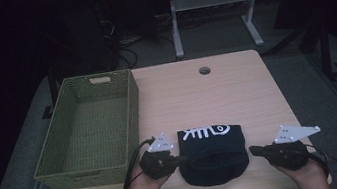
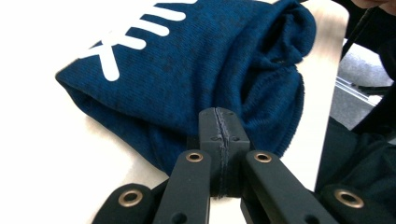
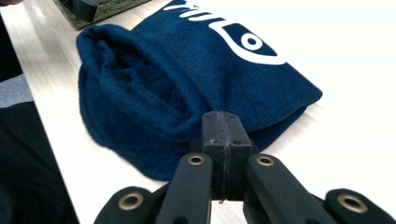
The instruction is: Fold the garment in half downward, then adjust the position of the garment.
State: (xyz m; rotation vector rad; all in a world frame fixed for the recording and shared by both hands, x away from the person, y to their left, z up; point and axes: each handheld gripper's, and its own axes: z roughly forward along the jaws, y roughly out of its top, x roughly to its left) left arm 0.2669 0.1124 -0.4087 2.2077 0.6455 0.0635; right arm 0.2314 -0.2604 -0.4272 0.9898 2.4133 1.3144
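Both tools, left tool (image 1: 180, 160) and right tool (image 1: 253, 150), pinched tight beside the folded blue sweater (image 1: 213, 153), low middle, ready to lift.

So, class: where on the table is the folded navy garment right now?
In the high view the folded navy garment lies at the table's near edge, right of the green basket, between the left gripper and right gripper.

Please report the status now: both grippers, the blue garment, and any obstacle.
Left gripper shut, jaws at the folded blue garment's left edge. Right gripper shut at its right edge. Whether cloth is pinched: cannot tell. Green basket stands left; nothing between.
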